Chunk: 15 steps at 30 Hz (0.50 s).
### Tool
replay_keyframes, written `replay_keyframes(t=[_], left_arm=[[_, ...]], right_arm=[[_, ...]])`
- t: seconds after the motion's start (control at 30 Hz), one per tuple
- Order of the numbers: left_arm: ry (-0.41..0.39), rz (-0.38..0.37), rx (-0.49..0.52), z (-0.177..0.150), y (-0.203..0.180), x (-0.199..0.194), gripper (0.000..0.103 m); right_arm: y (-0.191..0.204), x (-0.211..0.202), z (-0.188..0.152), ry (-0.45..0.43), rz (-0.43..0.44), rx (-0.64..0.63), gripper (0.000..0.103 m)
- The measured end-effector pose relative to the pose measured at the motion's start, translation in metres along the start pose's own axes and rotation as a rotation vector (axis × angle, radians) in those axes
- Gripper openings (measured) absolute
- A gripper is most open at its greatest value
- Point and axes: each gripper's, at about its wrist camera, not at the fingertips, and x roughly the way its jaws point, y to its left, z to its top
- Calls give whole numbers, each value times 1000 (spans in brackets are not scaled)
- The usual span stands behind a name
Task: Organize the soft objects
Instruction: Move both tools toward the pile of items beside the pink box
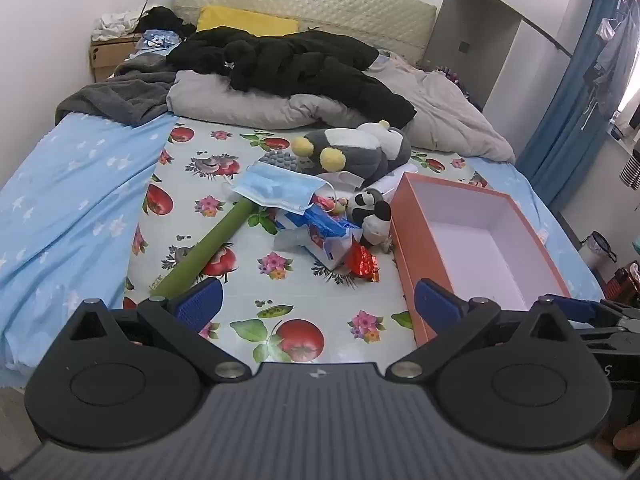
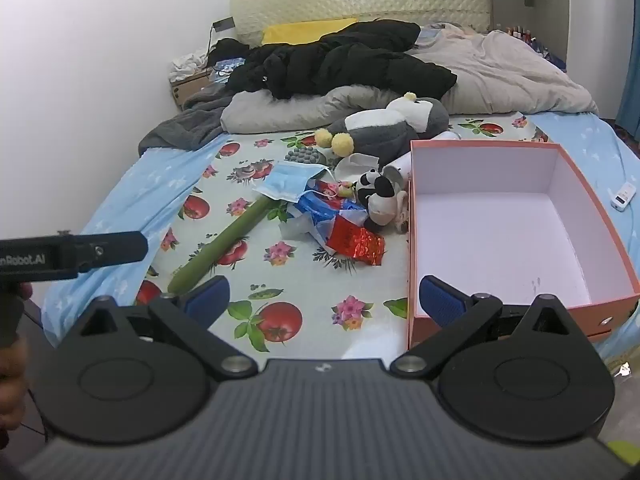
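I see a bed [image 1: 72, 184] spread with a fruit-print cloth [image 1: 288, 292]. On the cloth lie an open orange box [image 1: 404, 264], a green tube [image 1: 208, 246], a grey plush toy [image 1: 356, 150], a small panda toy [image 1: 374, 212] and wrappers [image 1: 328, 236] under a face mask [image 1: 276, 186]. A grey quilt [image 1: 260, 104] is bunched near the headboard [image 1: 304, 4].

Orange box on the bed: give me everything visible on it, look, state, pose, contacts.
The orange box is a rectangular, lidless, stiff-looking cardboard box, orange outside and white inside. It sits upright and open on the flowered cloth, at the bed's right side, with nothing visible inside apart from faint marks on its floor. A small metal stud shows on its near wall, lower right. The small panda plush lies against its left wall. Neither gripper touches it.
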Motion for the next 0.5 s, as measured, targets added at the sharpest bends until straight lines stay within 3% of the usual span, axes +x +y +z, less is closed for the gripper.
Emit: replay_keyframes(t=[0.5], left_arm=[[-3,-2,-2,-1,-2,0,103]], right_arm=[[3,1,-3,-8,0,-11,103]])
